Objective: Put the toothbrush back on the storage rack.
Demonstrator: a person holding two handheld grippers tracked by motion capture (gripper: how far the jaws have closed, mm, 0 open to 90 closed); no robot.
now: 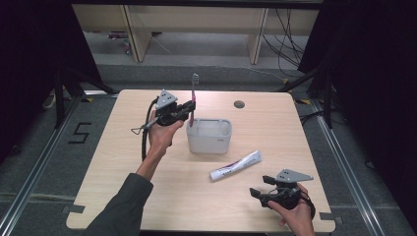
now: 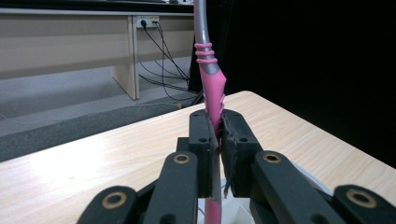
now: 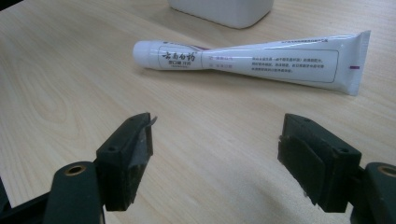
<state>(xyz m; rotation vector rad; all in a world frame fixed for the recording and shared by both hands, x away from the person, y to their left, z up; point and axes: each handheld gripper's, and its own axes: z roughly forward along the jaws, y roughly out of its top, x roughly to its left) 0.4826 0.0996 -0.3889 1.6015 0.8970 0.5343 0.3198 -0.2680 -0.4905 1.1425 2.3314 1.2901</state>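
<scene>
A pink and grey toothbrush (image 1: 193,96) stands upright, bristles up, pinched at its pink handle (image 2: 212,91) by my left gripper (image 1: 189,109), which is shut on it. The brush hangs just left of the white plastic container (image 1: 209,136) and above its left rim. A white toothpaste tube (image 1: 236,165) lies flat on the table in front of the container, cap toward the left. In the right gripper view the tube (image 3: 252,60) lies a short way ahead of my right gripper (image 3: 215,149), whose jaws stand wide open over bare wood. My right gripper (image 1: 258,191) rests near the table's front right.
The light wooden table (image 1: 123,162) has a round cable hole (image 1: 239,104) at the back. Black curtains flank both sides. Desk legs and cables stand on the floor beyond the far edge.
</scene>
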